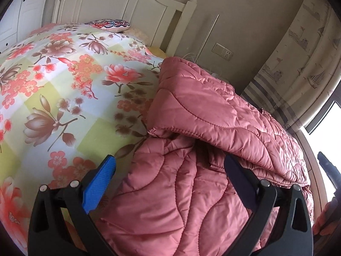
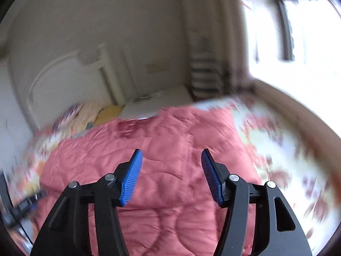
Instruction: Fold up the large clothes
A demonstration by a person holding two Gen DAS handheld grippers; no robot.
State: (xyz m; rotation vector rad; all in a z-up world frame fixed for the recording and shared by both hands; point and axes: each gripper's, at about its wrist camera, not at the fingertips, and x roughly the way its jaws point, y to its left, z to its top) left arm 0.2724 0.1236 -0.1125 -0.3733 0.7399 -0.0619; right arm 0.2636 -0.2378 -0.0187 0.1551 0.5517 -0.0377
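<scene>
A floral bedspread (image 1: 64, 89) covers the bed, with a white headboard (image 1: 119, 6) and patterned curtain (image 1: 302, 59) behind. The pink quilted coat (image 1: 213, 115) is laid on the bed's right side, top layer folded over. Left gripper (image 1: 170, 164): jaws spread wide, coat bulging between them, not pinched. Right gripper (image 2: 171, 170): jaws half open above the coat, nothing held; view blurred.

A white headboard (image 1: 132, 6) stands against a beige wall (image 1: 245, 10) with a socket plate (image 1: 223, 51). A patterned curtain (image 1: 302, 64) hangs beside a bright window (image 2: 309, 42)
</scene>
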